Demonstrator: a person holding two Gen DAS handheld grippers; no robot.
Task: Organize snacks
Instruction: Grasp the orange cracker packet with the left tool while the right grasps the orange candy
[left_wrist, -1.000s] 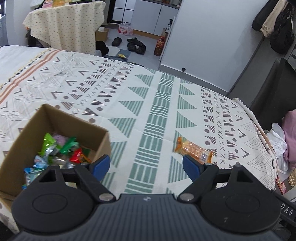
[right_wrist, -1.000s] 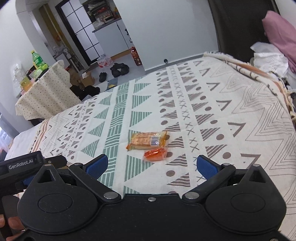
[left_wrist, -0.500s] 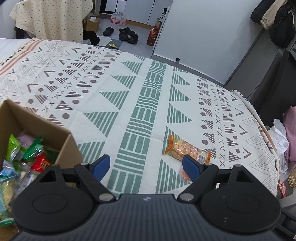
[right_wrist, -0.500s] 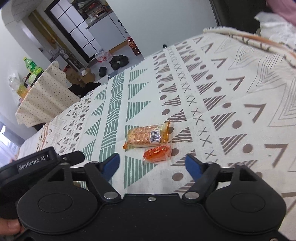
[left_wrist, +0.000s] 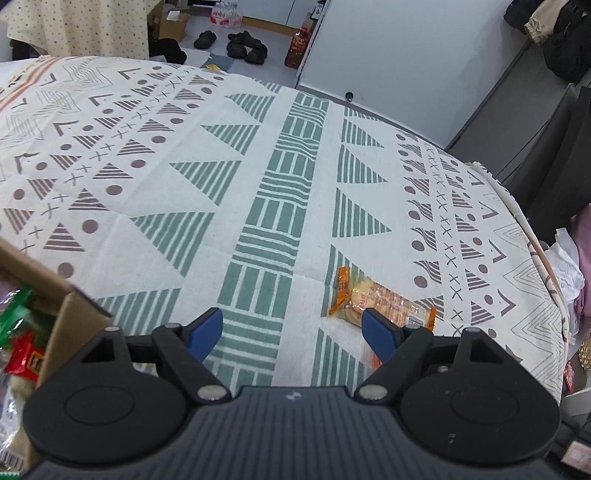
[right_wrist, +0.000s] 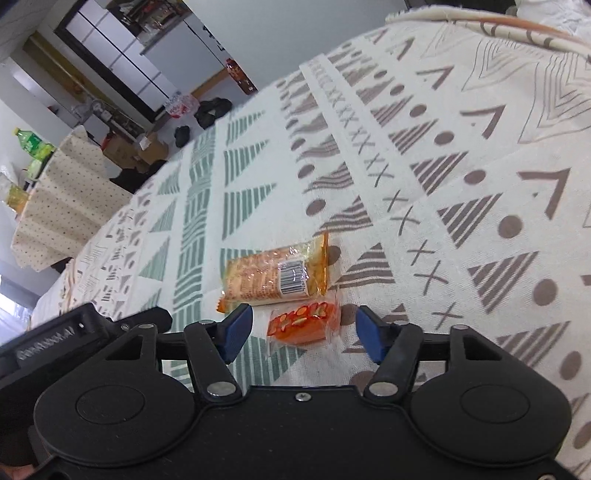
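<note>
Two snacks lie on the patterned cloth (left_wrist: 258, 177). In the right wrist view a small orange packet (right_wrist: 303, 322) sits between the fingers of my open right gripper (right_wrist: 303, 330), with nothing touching it. Just beyond it lies a longer cracker pack (right_wrist: 275, 275) with a barcode. The left wrist view shows the same cracker pack (left_wrist: 376, 299) just past the right fingertip of my open left gripper (left_wrist: 291, 332). A cardboard box (left_wrist: 70, 314) with several wrapped snacks stands at the lower left.
The cloth's edge (left_wrist: 532, 240) drops off at the right, with white and pink things beyond. Past the far edge are shoes (left_wrist: 243, 44) on the floor and a dotted-cloth table (right_wrist: 62, 199). The left gripper's body (right_wrist: 74, 332) shows at the right wrist view's left.
Both grippers have moved toward the two snacks. The right gripper's fingers have narrowed and now flank the small orange packet. The box has slid to the left edge of the left view.
</note>
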